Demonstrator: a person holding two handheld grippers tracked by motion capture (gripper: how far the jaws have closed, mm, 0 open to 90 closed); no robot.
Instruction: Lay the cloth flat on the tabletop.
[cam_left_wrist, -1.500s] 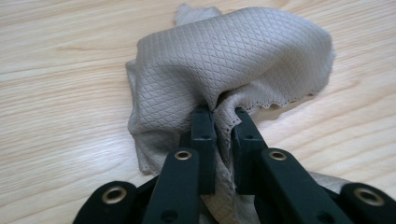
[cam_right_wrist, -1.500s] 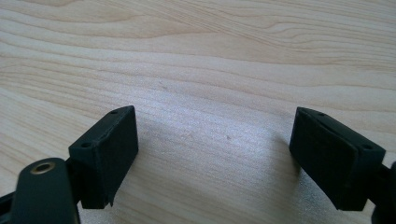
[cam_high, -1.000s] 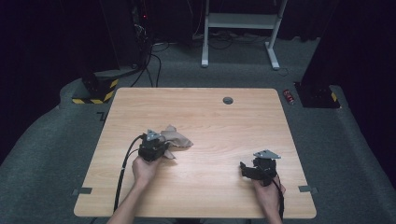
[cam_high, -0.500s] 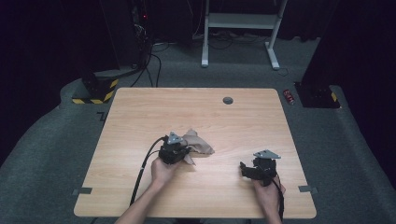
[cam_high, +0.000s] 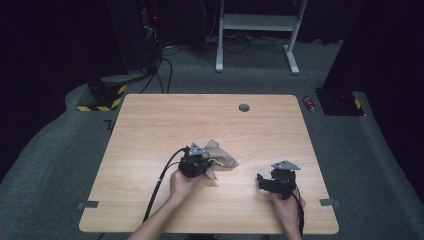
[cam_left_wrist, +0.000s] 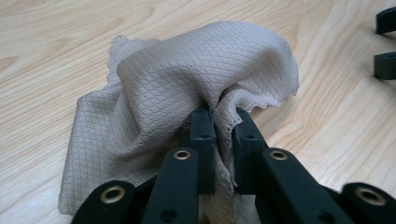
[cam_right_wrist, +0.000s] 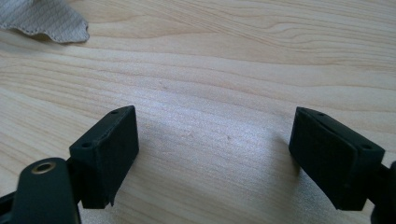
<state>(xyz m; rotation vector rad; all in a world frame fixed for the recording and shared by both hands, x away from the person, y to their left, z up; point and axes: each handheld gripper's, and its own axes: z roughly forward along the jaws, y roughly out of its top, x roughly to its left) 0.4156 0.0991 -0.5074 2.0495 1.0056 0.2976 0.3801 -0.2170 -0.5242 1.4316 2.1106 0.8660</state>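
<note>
Both grippers matter: left gripper (cam_high: 202, 161) pinches the beige cloth (cam_high: 222, 156), trailing toward two o'clock (bunched); right gripper (cam_high: 264, 181), jaws spread, waits at four o'clock.

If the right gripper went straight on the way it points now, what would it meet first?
Probably the bare table itself: the right gripper stands open and tilts down at the wood. The beige cloth lies off to one side of that line, though depth is hard to judge.

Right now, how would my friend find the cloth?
Look at the wooden table and go to the middle of its near half. There the left gripper pinches a crumpled beige cloth with a quilted diamond pattern, the one soft thing on the table.
</note>
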